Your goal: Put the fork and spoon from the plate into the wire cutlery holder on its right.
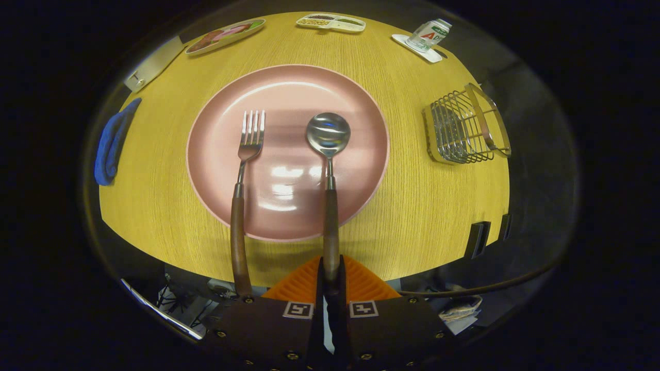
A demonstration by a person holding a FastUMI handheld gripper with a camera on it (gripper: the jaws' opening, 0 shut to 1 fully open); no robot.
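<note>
My gripper (pixel 330 275) is clamped on the spoon (pixel 329 154) handle's near end; its long axis runs straight to 12 o'clock, bowl resting on the pink plate (pixel 216 154). The holder (pixel 464 129) stands at 2 o'clock, well apart. The fork (pixel 242 196) lies parallel, just left. Both have steel heads and brown handles.

Overhead lighting is bright and even. Specular glare patches appear on the pink plate (pixel 289 149) and the spoon (pixel 328 135) bowl. Fisheye distortion bends the table (pixel 412 206) edge. Beyond the table, detail is dim, possibly underexposed. Focus is sharp centrally.
</note>
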